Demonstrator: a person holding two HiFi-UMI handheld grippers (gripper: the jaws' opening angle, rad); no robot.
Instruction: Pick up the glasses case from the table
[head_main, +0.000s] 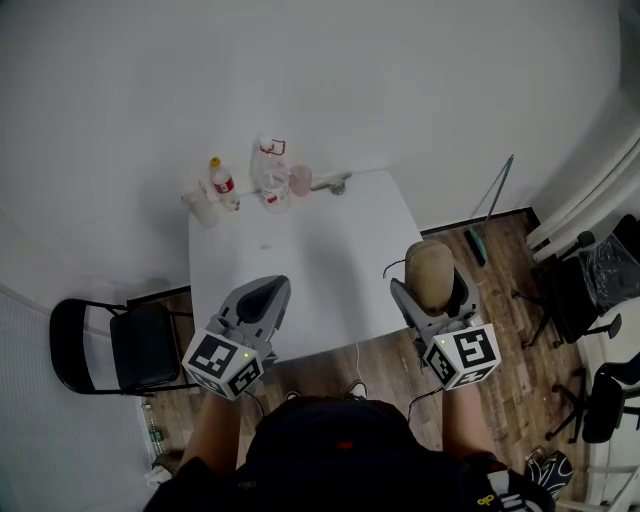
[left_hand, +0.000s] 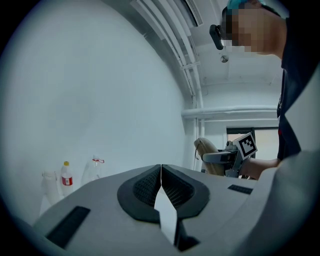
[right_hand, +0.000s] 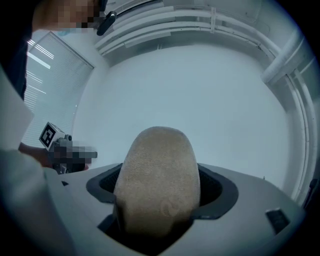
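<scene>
Glasses case is up off the table in the head view, a tan, rounded shape standing on end in the right gripper, whose jaws clamp it from both sides. It hangs just past the table's near right corner, over the wood floor. The left gripper hovers above the table's near edge with nothing in it. At the far edge stand a small bottle with a red label, a clear bottle and a pink cup. A black folding chair sits to the left.

Over to the left gripper view: the left gripper has its dark pads pressed together, empty. Beyond it, the right gripper carries the glasses case, and the small bottle stands by the wall.

Right gripper view now: the glasses case fills the middle, squeezed between the pads of the right gripper, its rounded end pointing up toward the white wall.
</scene>
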